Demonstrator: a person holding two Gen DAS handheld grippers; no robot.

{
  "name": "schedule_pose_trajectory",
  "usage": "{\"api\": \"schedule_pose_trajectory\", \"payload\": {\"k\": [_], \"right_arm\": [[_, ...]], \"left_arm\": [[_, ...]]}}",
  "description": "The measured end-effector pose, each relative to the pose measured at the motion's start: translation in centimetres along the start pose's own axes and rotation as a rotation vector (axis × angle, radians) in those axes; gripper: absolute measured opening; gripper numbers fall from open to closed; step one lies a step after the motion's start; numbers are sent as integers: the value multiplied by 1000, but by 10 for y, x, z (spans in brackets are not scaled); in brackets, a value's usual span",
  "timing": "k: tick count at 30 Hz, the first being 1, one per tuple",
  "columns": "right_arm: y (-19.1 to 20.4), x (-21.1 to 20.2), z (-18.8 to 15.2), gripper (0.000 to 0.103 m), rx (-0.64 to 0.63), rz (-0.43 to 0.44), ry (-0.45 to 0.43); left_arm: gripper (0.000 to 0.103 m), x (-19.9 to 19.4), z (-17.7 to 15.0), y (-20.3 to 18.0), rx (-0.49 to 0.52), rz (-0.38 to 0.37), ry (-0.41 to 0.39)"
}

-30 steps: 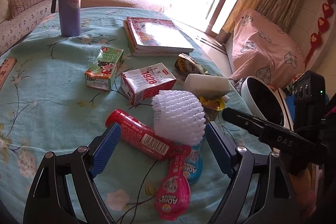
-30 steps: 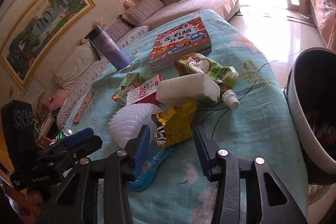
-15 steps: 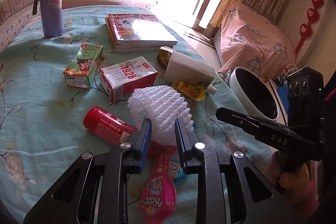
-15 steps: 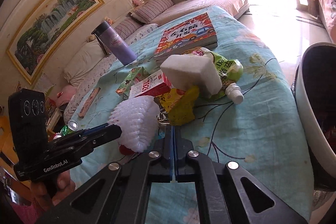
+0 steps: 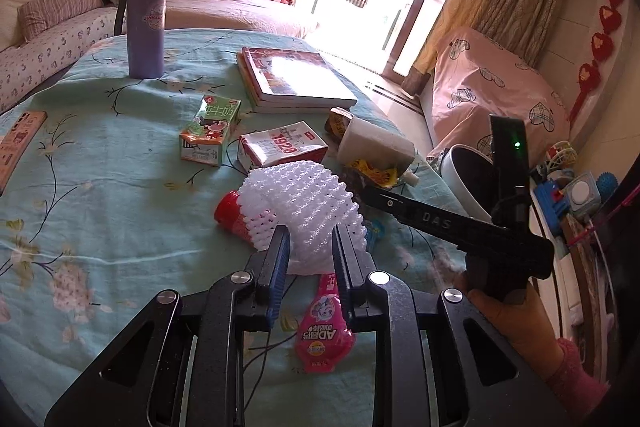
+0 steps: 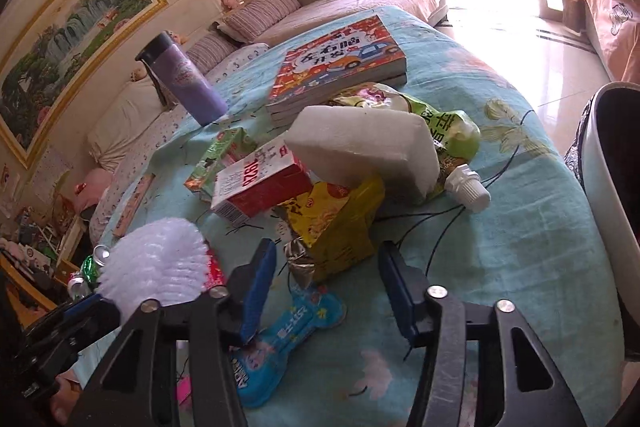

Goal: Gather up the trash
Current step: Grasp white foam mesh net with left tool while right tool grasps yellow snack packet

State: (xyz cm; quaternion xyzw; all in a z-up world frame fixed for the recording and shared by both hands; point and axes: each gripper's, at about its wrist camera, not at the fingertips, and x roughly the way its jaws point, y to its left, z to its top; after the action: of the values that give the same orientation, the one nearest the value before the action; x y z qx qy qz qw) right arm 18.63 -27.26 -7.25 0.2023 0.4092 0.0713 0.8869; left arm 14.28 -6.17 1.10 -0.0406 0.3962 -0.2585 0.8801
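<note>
My left gripper [image 5: 310, 257] is shut on the near end of a white foam fruit net [image 5: 300, 199], held just above the turquoise tablecloth [image 5: 100, 187]. Under the net lie a red tube [image 5: 228, 213] and a pink pouch [image 5: 324, 331]. My right gripper [image 6: 326, 281] has its jaws opening. A crumpled yellow wrapper [image 6: 340, 223] lies just ahead between the fingertips, and the pads do not press on it. A blue pouch [image 6: 288, 323] lies below the left finger. A white foam block [image 6: 360, 147] rests on the yellow wrapper and on a green pouch [image 6: 452, 135].
A white bin [image 6: 608, 187] stands off the table's right edge. Two drink cartons [image 5: 280, 147], stacked books [image 5: 296, 75] and a purple flask [image 5: 146, 23] sit farther back. A flat case [image 5: 20, 139] lies at the far left. A sofa runs behind the table.
The left jaws closed on the foam net and raised it off the red tube. The right jaws shut fully on nothing, then parted again around the yellow wrapper's near end.
</note>
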Motion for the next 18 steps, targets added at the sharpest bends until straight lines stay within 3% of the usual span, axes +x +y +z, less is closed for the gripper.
{"api": "schedule_pose_trajectory", "payload": {"k": [1, 10, 16, 18], "right_arm": [[-3, 2, -1, 0, 11, -4, 9], [-32, -87, -22, 0, 16, 42, -108], [-73, -135, -30, 0, 43, -27, -152], [-90, -147, -32, 0, 68, -56, -164]], "left_arm": [[21, 0, 1, -1, 1, -5, -1], [21, 7, 2, -44, 74, -83, 9], [21, 17, 1, -87, 150, -123, 19], [17, 22, 1, -99, 166, -134, 28]]}}
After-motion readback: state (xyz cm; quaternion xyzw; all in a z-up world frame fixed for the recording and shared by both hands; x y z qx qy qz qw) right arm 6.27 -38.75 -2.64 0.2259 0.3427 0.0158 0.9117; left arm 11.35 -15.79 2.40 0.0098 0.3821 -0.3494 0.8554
